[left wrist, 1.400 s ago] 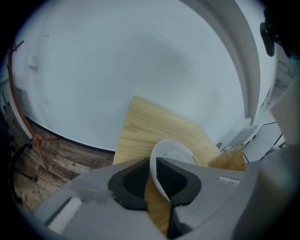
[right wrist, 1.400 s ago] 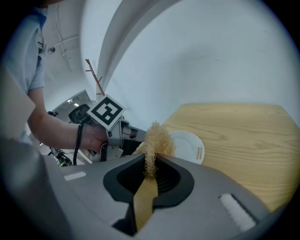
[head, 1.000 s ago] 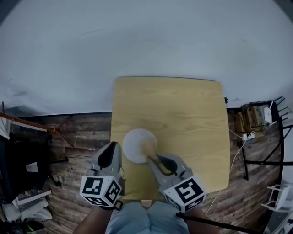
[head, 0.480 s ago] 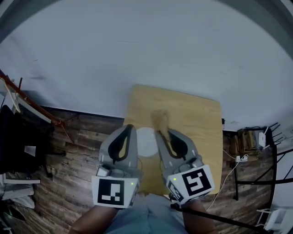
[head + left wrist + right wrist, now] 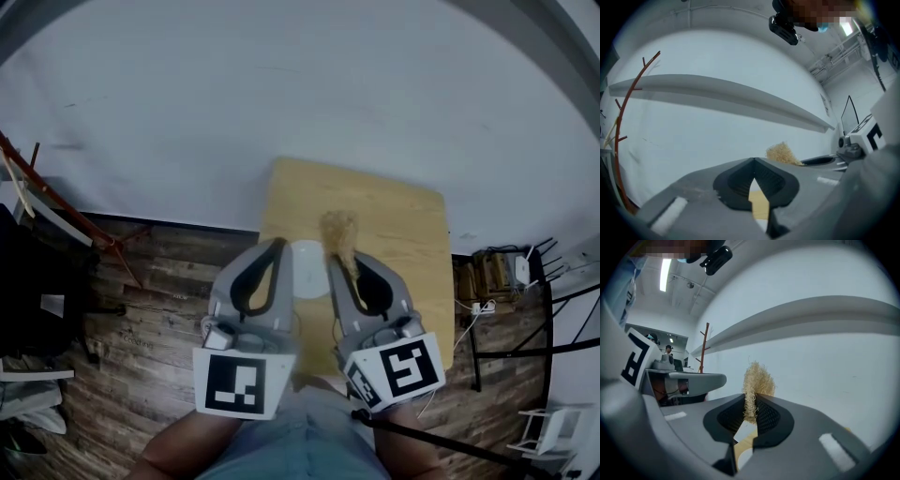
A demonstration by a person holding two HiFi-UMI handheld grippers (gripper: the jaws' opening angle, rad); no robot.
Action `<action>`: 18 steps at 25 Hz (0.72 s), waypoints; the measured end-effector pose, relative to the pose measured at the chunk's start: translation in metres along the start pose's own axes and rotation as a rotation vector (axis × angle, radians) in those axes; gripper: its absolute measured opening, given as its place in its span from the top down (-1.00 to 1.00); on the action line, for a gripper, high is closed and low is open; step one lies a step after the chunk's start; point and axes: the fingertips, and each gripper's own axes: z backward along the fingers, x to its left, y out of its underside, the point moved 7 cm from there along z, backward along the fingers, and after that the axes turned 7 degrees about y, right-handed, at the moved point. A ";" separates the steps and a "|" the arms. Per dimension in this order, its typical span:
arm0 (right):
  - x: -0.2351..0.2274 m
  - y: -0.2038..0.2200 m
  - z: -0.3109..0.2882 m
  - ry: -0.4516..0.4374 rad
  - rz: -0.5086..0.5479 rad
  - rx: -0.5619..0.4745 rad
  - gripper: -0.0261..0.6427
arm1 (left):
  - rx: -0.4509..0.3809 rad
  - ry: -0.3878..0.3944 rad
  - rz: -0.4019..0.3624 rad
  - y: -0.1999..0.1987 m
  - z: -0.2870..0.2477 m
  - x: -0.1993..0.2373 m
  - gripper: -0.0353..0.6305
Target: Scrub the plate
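A white plate (image 5: 308, 270) lies on the small wooden table (image 5: 408, 239), partly hidden behind both grippers. My right gripper (image 5: 336, 257) is held high above the table, shut on a tuft of straw-coloured scrubber (image 5: 339, 230). In the right gripper view the scrubber (image 5: 757, 378) sticks up out of the closed jaws of that gripper (image 5: 751, 398). My left gripper (image 5: 277, 246) is raised beside it, jaws shut with nothing between them. The left gripper view shows its tips (image 5: 753, 160) meeting, with the scrubber (image 5: 783, 153) off to the right.
Dark wooden floor (image 5: 159, 281) surrounds the table. A reddish rack (image 5: 56, 211) stands at the left. Cables and a crate (image 5: 489, 272) sit at the right. A white wall fills the upper part. The person's lap (image 5: 300, 441) is at the bottom edge.
Both grippers have risen off the plate toward the camera, the right one carrying the scrubber up with it. The table now looks smaller and further off.
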 end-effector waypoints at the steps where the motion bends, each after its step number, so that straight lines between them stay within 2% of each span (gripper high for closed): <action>1: 0.001 -0.002 0.001 0.008 0.001 -0.006 0.80 | -0.003 0.008 -0.002 -0.001 0.002 0.001 0.83; 7: 0.012 -0.006 0.004 0.025 -0.002 -0.030 0.80 | -0.025 0.037 -0.016 -0.007 0.007 0.003 0.83; 18: 0.013 -0.009 0.004 0.051 -0.006 -0.047 0.80 | -0.016 0.073 -0.023 -0.009 0.005 0.003 0.83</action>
